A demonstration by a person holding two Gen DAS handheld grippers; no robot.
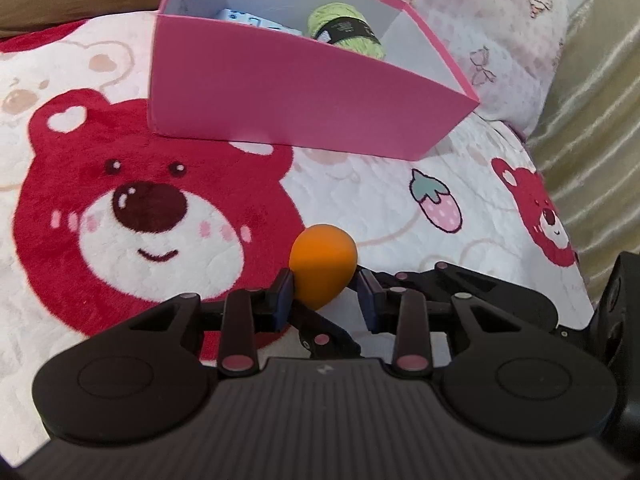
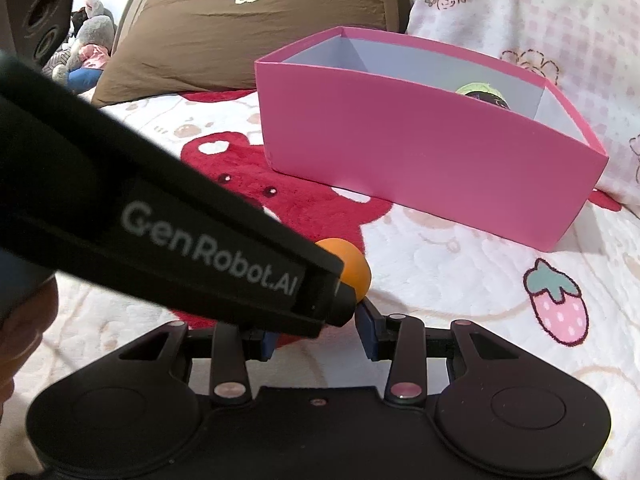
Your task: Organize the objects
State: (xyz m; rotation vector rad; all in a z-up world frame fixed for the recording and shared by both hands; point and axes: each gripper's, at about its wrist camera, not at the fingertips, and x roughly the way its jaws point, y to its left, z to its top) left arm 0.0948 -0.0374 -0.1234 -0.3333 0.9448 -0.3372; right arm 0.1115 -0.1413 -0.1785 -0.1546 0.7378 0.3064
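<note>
Here, my left claw (image 1: 326,294) is spread moderately around an orange egg-shaped sponge (image 1: 323,266); the left blue pad (image 1: 285,292) touches the sponge's side, while the right pad stands just clear of it, so nothing is clamped. The sponge sits on the bed's blanket (image 1: 360,200), at the edge of a big red bear face (image 1: 152,216) printed on it.

At twelve o'clock from the sponge, further up the bed, sits the pink box (image 1: 280,96), open on top with a pale lining. Inside it, toward one o'clock, lies a ball of green yarn (image 1: 344,28) with a dark label band, and at eleven o'clock something white and flat (I cannot tell what it is). A pink strawberry print (image 1: 438,204) lies at two o'clock from the sponge.

From my right wrist, the body of the left gripper crosses the view from nine o'clock and hides most of the sponge (image 2: 356,266). My right claw (image 2: 320,334) is low in the view, its pads apart and gripping nothing, the sponge just beyond them at twelve o'clock. The box (image 2: 420,160) stands at one o'clock, a brown pillow (image 2: 240,40) behind it at eleven and a pink checked pillow (image 2: 540,20) at one.
</note>
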